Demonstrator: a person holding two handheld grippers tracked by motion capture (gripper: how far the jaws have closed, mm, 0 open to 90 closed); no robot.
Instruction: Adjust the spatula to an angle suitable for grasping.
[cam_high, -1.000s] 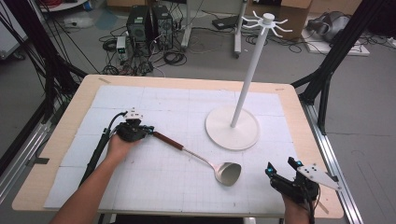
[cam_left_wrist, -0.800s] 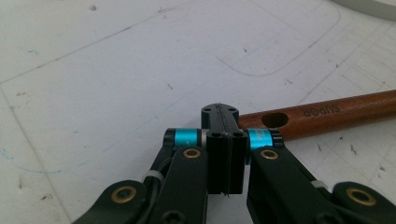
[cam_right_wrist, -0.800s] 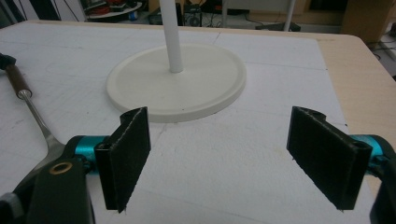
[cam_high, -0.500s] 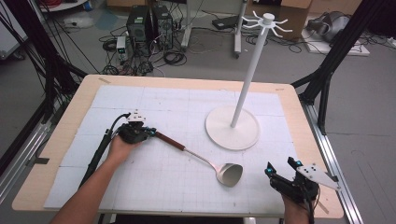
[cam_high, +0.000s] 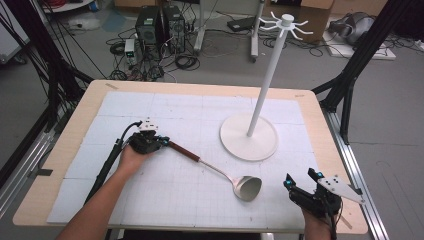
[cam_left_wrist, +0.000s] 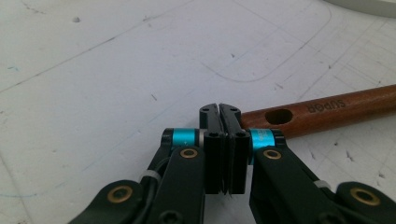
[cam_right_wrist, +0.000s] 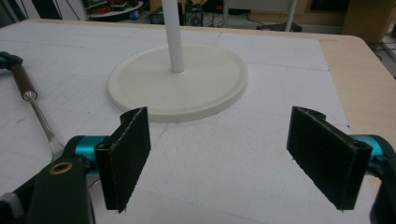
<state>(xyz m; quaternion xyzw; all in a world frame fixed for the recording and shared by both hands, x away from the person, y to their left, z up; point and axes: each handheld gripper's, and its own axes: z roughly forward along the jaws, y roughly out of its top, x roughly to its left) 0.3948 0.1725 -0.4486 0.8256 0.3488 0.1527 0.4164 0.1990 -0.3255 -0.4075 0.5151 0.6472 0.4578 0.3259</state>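
A ladle lies on the white mat, its metal bowl toward the front and its brown wooden handle pointing back left. My left gripper rests at the handle's end. In the left gripper view its jaws are pressed flat together with nothing between them, and the handle, with its hanging hole, runs off to the right from just behind the tips. My right gripper sits at the table's front right corner, open and holding nothing, pointed toward the stand's base.
A white hook stand rises from a round base right of centre, with hooks at the top. The left gripper's cable trails along the person's left forearm. The wooden table edge runs close by the right gripper.
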